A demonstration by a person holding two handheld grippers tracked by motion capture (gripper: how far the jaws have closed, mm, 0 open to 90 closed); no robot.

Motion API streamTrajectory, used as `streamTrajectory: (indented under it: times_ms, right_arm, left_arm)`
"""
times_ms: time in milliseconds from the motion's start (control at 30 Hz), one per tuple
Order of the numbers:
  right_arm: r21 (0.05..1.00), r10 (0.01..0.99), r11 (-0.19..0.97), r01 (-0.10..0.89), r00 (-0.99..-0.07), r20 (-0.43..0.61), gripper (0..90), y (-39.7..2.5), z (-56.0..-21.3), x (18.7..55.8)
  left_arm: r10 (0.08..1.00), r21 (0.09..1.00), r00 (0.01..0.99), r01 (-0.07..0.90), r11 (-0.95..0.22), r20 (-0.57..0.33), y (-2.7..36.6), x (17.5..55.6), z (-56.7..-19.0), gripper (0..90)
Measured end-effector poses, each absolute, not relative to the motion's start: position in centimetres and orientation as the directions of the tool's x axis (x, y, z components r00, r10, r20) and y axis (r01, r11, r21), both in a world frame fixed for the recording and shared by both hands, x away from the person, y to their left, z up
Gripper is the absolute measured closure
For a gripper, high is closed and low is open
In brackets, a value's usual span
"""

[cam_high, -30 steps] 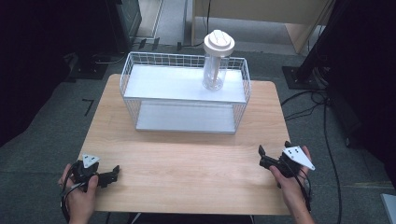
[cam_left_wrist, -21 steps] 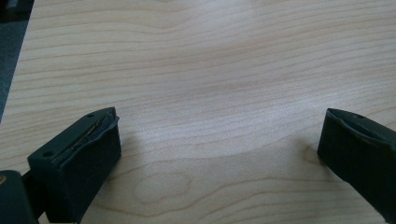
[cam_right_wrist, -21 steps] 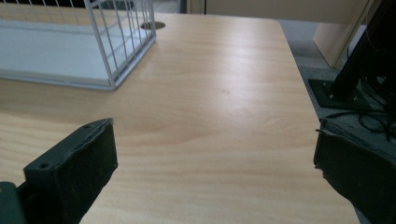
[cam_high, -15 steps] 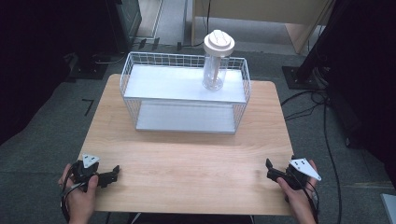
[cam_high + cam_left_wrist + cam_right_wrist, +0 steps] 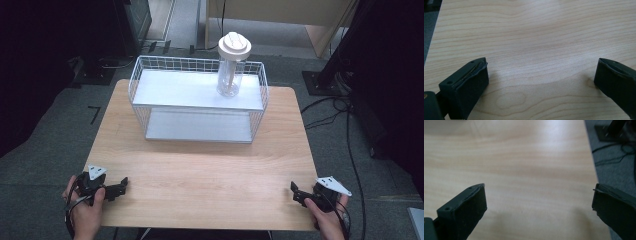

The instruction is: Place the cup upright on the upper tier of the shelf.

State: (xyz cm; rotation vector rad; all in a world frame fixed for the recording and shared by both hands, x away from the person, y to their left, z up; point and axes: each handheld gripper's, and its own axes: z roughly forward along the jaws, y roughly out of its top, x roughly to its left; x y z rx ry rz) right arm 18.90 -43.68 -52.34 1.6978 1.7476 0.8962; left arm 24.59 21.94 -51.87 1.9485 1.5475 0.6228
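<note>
Left gripper (image 5: 116, 188): resting at the table's 7 o'clock corner, held in the person's left hand (image 5: 85, 215); in the left gripper view its jaws are standing wide apart with bare wood grain between them, gripping nothing.
Right gripper (image 5: 299, 194): sitting at the 5 o'clock corner in the right hand (image 5: 327, 220); in the right gripper view its jaws are likewise spread wide over bare wood, right at the table edge, with grey floor and cables lying past it.
Bottle (image 5: 232, 65): standing upright on the upper shelf of the white wire rack (image 5: 197, 102), toward 1 o'clock on the table, near the rack's right rear corner and well apart from both grippers.
Bottle's look: a tall, slim, clear cylinder, looking empty or nearly so, though I cannot tell for sure; a broad cream-white lid is overhanging the body, making it look top-heavy.
Rack: sitting at 12 o'clock on the wooden table (image 5: 205, 170), with a low wire rim running round the top shelf and an empty lower shelf beneath.
Risk, tipping: a reach coming in low is likely clipping the wire rim or nudging the narrow body sideways, and the heavy-looking lid is inviting a topple.
Risk, slipping: smooth clear walls are probably giving the pads little bite, so a grip taken too near the lid may be letting the bottle swing or slide.
Risk, snagging: lifting without clearing the rim could be catching the base on the wire.
</note>
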Motion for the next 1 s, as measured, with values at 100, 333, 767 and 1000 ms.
streamTrajectory:
  times_ms: [100, 333, 767, 1000]
  right_arm:
    - [0.724, 0.995, 0.046, 0.688, -0.092, 0.025, 0.0, -43.09, -52.59, 18.71]
    - [0.709, 0.991, 0.075, 0.701, -0.131, 0.025, 0.0, -42.94, -52.68, 18.55]
    - [0.707, 0.984, 0.102, 0.699, -0.173, 0.029, 0.0, -42.89, -52.66, 18.53]
    - [0.708, 0.984, 0.103, 0.699, -0.175, 0.029, 0.0, -42.91, -52.67, 18.56]
  left_arm:
    - [0.975, 0.684, 0.223, 0.71, -0.169, 0.01, 21.94, 24.59, -51.87, 0.0]
    - [0.975, 0.683, 0.223, 0.71, -0.17, 0.011, 21.95, 24.59, -51.86, 0.0]
    - [0.975, 0.683, 0.223, 0.71, -0.17, 0.01, 21.94, 24.59, -51.86, 0.0]
    - [0.975, 0.683, 0.224, 0.711, -0.17, 0.01, 21.95, 24.62, -51.86, 0.0]
